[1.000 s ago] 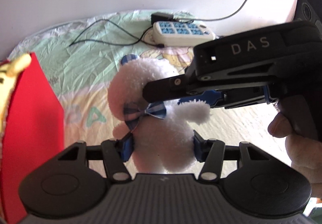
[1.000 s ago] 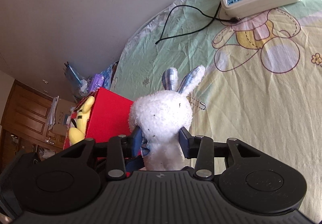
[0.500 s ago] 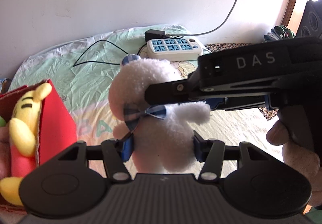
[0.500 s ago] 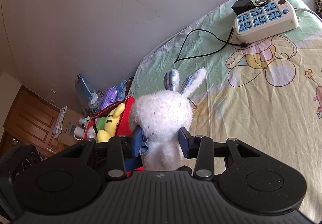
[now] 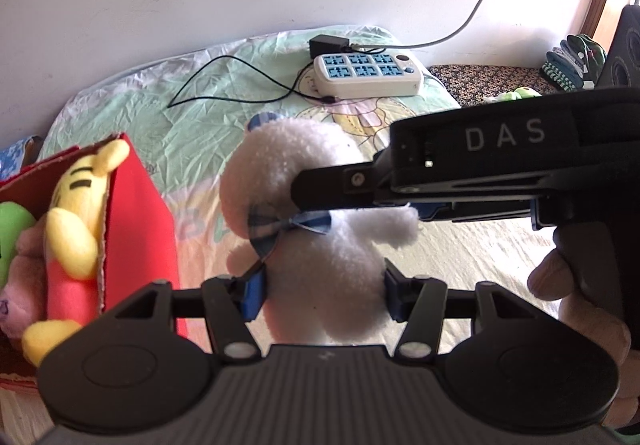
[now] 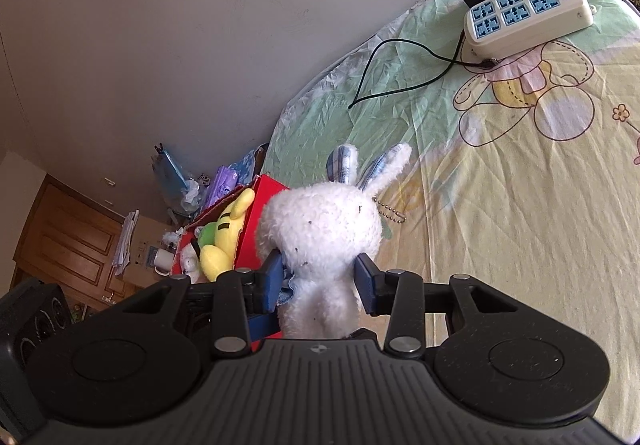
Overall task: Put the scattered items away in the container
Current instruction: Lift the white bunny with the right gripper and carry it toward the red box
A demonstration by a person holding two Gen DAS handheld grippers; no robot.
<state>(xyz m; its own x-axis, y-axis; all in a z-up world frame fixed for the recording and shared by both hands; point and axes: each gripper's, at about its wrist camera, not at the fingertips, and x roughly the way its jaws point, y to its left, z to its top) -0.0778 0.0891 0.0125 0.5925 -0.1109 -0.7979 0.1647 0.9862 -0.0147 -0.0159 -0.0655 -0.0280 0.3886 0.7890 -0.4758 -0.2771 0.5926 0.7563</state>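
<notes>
Lifted higher, the white plush rabbit (image 5: 320,245) stays pinched by both claws, its face hidden behind the right claw (image 5: 316,193).

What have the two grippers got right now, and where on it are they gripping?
Both hold the white plush rabbit: the left gripper clamps its lower body, the right gripper clamps it just below the head.

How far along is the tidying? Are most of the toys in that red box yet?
Partly done: the red box already holds a yellow plush and a green toy. In hand: the white bunny, clamped by both the left gripper and the right gripper, beside the box. Left: dropping it in. No other loose toys show on the bed.
</notes>
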